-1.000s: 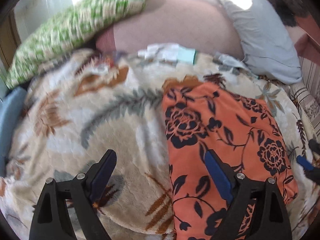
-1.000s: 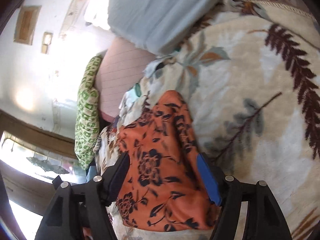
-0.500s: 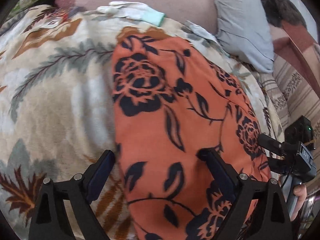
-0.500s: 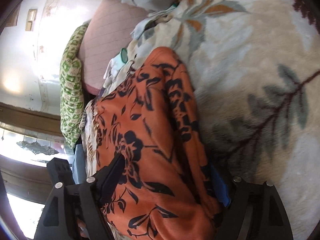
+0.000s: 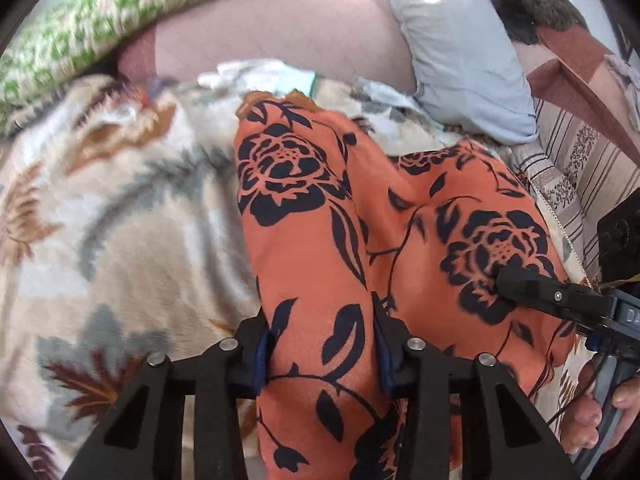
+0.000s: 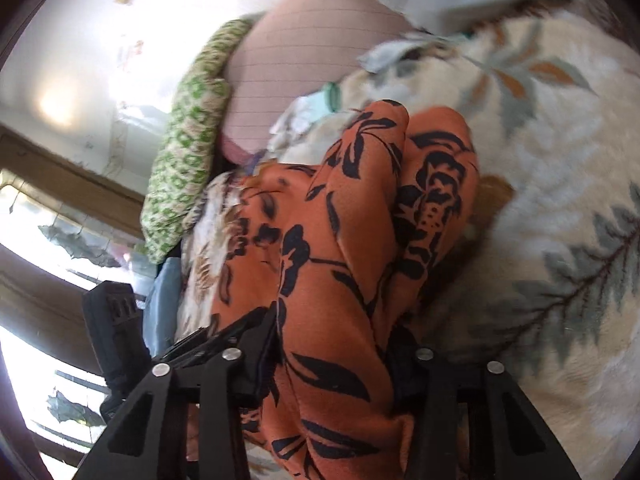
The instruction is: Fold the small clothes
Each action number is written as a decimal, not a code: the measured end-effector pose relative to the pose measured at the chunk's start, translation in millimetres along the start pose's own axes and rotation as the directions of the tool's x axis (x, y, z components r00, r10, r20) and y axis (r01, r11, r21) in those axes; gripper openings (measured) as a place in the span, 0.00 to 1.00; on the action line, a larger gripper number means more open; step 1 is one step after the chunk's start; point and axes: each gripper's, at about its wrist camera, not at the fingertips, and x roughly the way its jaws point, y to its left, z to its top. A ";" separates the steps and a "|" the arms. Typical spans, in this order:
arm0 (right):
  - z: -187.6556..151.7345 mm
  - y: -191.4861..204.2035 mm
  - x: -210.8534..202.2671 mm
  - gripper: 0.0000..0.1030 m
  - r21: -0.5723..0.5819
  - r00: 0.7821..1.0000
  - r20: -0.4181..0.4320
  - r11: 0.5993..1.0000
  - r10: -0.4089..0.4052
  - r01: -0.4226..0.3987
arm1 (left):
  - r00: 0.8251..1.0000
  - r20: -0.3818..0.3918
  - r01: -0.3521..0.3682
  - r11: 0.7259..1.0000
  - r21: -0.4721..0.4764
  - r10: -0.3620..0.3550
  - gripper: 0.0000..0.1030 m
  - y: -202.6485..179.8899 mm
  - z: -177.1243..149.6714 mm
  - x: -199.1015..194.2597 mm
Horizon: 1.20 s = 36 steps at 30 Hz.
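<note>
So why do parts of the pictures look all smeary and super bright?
Left wrist view: the green cushion and blanket are smeared by motion, and the top glares white. Right wrist view: the blanket is blurry, and the wall and windows glare; the orange flowered cloth stays sharper.

1 orange floral garment [image 5: 312, 240], 2 claws, 1 leaf-print blanket [image 5: 132, 216], 3 pillows, 1 hand [image 5: 600, 416].

The garment [image 5: 320, 240] lies on the blanket [image 5: 120, 220], bunched between the fingers of the left gripper [image 5: 320, 354] and, toward its other side, the right gripper [image 6: 332, 354] — behind it a small cloth pile [image 5: 260, 76], then the bolster [image 5: 280, 32], with pillows [image 5: 460, 60] at either end
</note>
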 end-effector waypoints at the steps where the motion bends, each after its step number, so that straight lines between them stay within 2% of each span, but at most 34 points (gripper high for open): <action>1: -1.4 10.7 0.5 0.41 -0.018 1.000 0.007 1.000 0.018 -0.018 | 1.000 0.011 -0.004 1.000 0.000 0.004 0.41 4.2 0.4 -9.2; 5: -10.1 47.7 8.3 0.41 -0.079 0.998 0.010 0.995 0.068 -0.067 | 0.998 0.052 -0.046 0.999 -0.022 0.048 0.41 29.2 -4.7 -45.7; 6: -14.2 52.6 10.9 0.41 -0.084 0.994 0.006 0.991 0.107 -0.106 | 0.996 0.057 -0.059 0.997 -0.039 0.062 0.41 39.7 -9.2 -55.9; 10: -31.6 71.8 38.2 0.41 -0.041 0.984 -0.038 0.984 0.173 -0.174 | 0.992 0.045 -0.112 0.991 -0.077 0.116 0.42 72.1 -28.1 -69.6; 13: -51.3 76.9 63.3 0.41 -0.023 0.990 -0.075 0.992 0.122 -0.124 | 0.987 -0.015 -0.159 0.981 -0.112 0.158 0.47 95.8 -44.4 -48.2; 15: -62.2 74.8 83.2 0.42 -0.023 0.993 -0.109 0.998 0.049 -0.052 | 0.980 -0.027 -0.201 0.973 -0.115 0.199 0.63 107.8 -56.6 -32.8; 16: -66.2 71.1 89.4 0.50 -0.028 0.994 -0.112 1.000 0.002 -0.005 | 0.980 0.006 -0.197 0.972 -0.127 0.199 0.67 111.7 -59.8 -32.0; 17: -69.2 66.7 94.9 0.53 -0.031 0.992 -0.118 0.999 -0.040 0.037 | 0.978 0.023 -0.200 0.970 -0.136 0.205 0.74 113.9 -61.7 -32.6; 18: -69.7 62.4 101.3 0.62 -0.026 0.989 -0.132 0.998 -0.060 0.057 | 0.977 0.024 -0.207 0.969 -0.138 0.212 0.77 115.0 -61.3 -32.7; 20: -68.4 50.2 104.4 0.63 0.022 0.987 -0.159 0.999 -0.025 0.029 | 0.979 0.024 -0.196 0.971 -0.137 0.201 0.77 117.5 -60.9 -36.8; 22: -64.3 44.1 98.0 0.64 0.049 0.985 -0.171 0.999 -0.008 0.017 | 0.971 0.039 -0.229 0.966 -0.120 0.235 0.76 115.8 -61.3 -49.1; 24: -58.6 51.1 74.0 0.64 0.021 0.995 -0.080 0.998 -0.057 0.059 | 0.954 0.084 -0.280 0.956 -0.083 0.286 0.76 108.8 -63.5 -66.6; 26: -51.7 60.7 48.4 0.64 -0.034 0.995 0.024 0.995 -0.096 0.097 | 0.935 0.129 -0.327 0.944 -0.044 0.330 0.76 98.7 -65.5 -83.1; 27: -48.8 69.4 37.4 0.64 -0.074 0.992 0.074 0.992 -0.098 0.103 | 0.928 0.144 -0.343 0.939 -0.031 0.344 0.76 95.0 -66.8 -89.9; 29: -50.0 89.6 18.0 0.64 -0.171 0.988 0.147 0.982 -0.055 0.080 | 0.928 0.163 -0.337 0.941 -0.018 0.336 0.76 88.7 -72.9 -101.3; 32: -47.8 118.1 21.1 0.62 -0.261 0.989 0.150 0.965 0.017 0.023 | 0.930 0.120 -0.349 0.937 0.002 0.346 0.76 83.4 -86.8 -97.0; 34: -42.5 134.4 49.3 0.53 -0.262 0.995 0.094 0.965 0.030 -0.005 | 0.930 0.071 -0.361 0.933 -0.003 0.360 0.76 86.8 -94.1 -84.4; 36: -42.2 128.3 71.5 0.51 -0.229 1.000 0.024 0.973 0.001 0.005 | 0.936 0.044 -0.347 0.937 -0.037 0.349 0.80 93.7 -100.8 -72.1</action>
